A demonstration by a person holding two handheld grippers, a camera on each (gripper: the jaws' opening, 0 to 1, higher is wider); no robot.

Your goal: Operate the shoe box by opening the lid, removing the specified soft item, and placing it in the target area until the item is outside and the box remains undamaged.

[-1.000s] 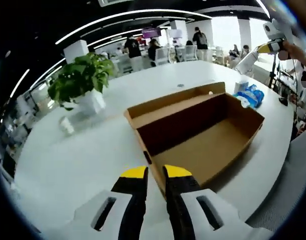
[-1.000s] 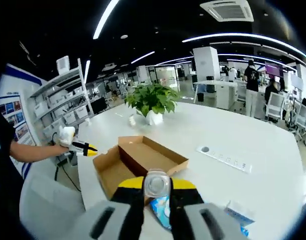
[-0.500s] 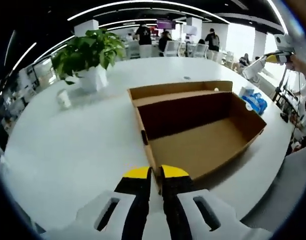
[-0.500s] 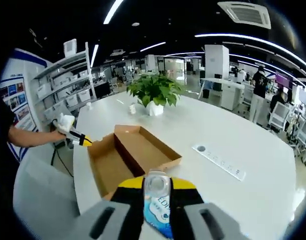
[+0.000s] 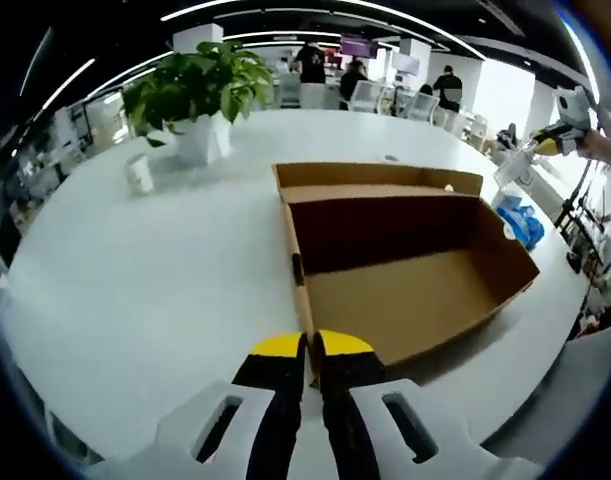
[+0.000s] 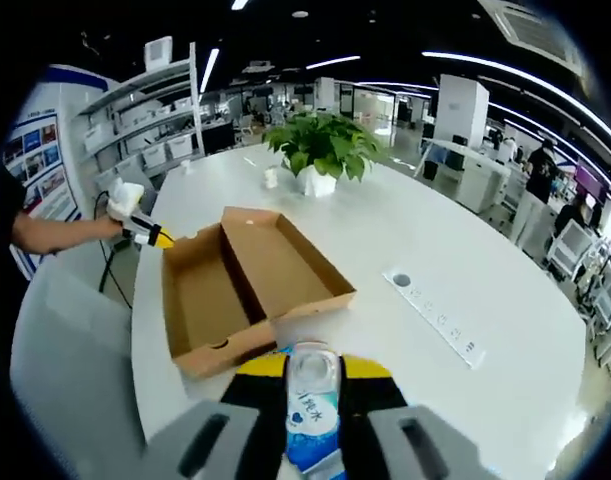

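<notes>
- Right now the left gripper [image 5: 307, 352] has its yellow-tipped jaws pressed on the near corner wall of the open shoe box [image 5: 405, 300], with the cardboard edge running up from between the tips.
- Ahead of those jaws the box body lies open and bare inside, and its lid [image 5: 380, 180] is folded back flat at the far side.
- Beyond the box, up and to the right of the left jaws, the soft pack [image 5: 520, 222] with blue print lies on the white table [image 5: 135, 280], just beside the box's far end wall.
- Further up and to the right, the other gripper [image 5: 545, 140] appears, held in a hand.
- To the upper left of the left jaws stand a potted plant [image 5: 200, 95] and a small white cup [image 5: 140, 172], well apart from the box.
- In the right gripper view, the right gripper [image 6: 313, 368] clenches the soft pack [image 6: 313, 415], whose pale top pokes up between the tips and whose blue-printed body hangs down between the jaws.
- Ahead of the right jaws the shoe box [image 6: 240, 285] sits open, outside which the pack is held.
- At the box's far left corner the left gripper [image 6: 165, 240] touches the cardboard, held by a person's hand [image 6: 120, 208].
- To the right of the right jaws a white power strip [image 6: 435, 320] lies on the table [image 6: 505, 300]; the plant [image 6: 325, 150] stands beyond the box.
</notes>
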